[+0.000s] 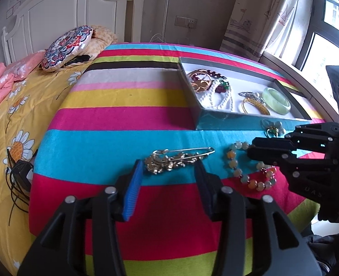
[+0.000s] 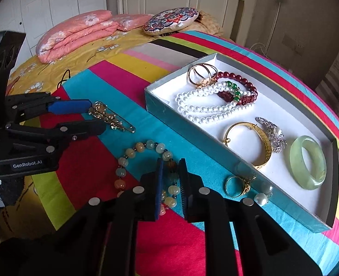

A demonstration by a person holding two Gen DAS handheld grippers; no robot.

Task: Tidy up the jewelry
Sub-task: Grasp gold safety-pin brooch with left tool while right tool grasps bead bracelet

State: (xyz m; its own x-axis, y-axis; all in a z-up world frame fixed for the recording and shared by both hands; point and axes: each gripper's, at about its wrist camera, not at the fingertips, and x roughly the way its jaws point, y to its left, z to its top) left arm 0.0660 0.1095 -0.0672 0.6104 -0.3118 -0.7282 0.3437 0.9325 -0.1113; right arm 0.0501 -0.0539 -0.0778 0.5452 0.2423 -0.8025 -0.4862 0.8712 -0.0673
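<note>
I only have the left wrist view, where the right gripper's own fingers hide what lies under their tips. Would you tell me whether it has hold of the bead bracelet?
Observer: Yes. In the right wrist view the right gripper is shut on the bead bracelet, with one stretch of beads pinched between its pads.
Operator: Thank you. What is the small gold thing by the box's near wall?
Observer: It is a gold ring, lying on the cloth outside the box, with pearl beads beside it.
</note>
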